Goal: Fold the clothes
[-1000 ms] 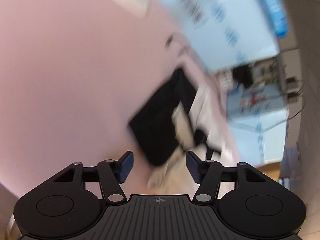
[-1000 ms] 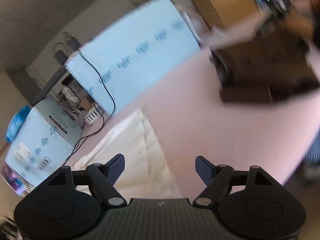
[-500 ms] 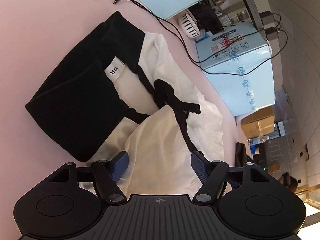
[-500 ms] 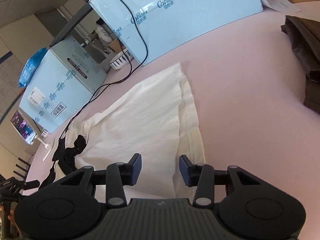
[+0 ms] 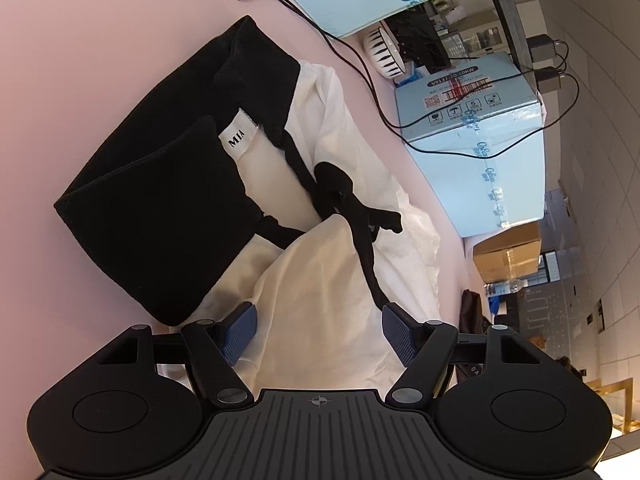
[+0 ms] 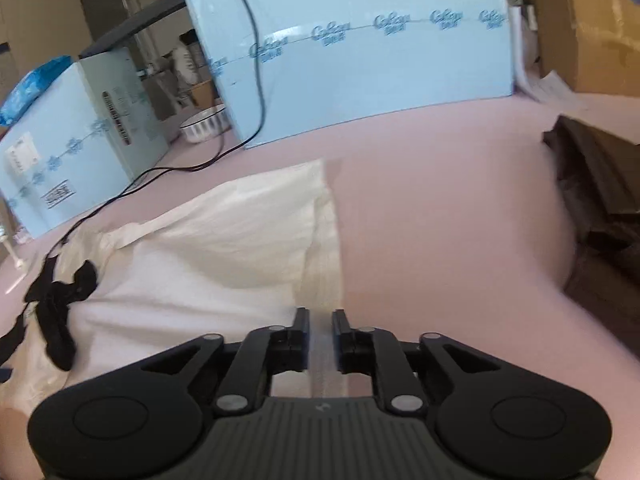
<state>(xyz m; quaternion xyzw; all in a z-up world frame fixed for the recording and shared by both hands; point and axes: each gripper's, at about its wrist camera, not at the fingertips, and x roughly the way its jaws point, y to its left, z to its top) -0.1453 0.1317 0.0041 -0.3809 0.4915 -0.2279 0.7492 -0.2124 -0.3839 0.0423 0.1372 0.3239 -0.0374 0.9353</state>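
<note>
A white garment (image 5: 340, 216) with a black collar part (image 5: 160, 208) and a black tie (image 5: 344, 200) lies rumpled on the pink table. My left gripper (image 5: 318, 332) is open, its blue pads either side of a raised cream fold. In the right wrist view the white garment (image 6: 240, 240) spreads to the left, with the black tie (image 6: 60, 292) at the far left. My right gripper (image 6: 320, 332) is nearly closed on the garment's hem edge (image 6: 324, 280), which passes between its fingers.
Light blue boxes (image 6: 360, 52) (image 5: 480, 128) stand along the table's far side, with black cables (image 5: 360, 72) and a small white fan (image 5: 382, 50). A dark brown folded garment (image 6: 600, 200) lies at the right. A cardboard box (image 6: 592, 28) is behind it.
My right gripper has closed from open to pinching the white garment's hem and tilted lower. My left gripper has stayed open and settled over the cream fold.
</note>
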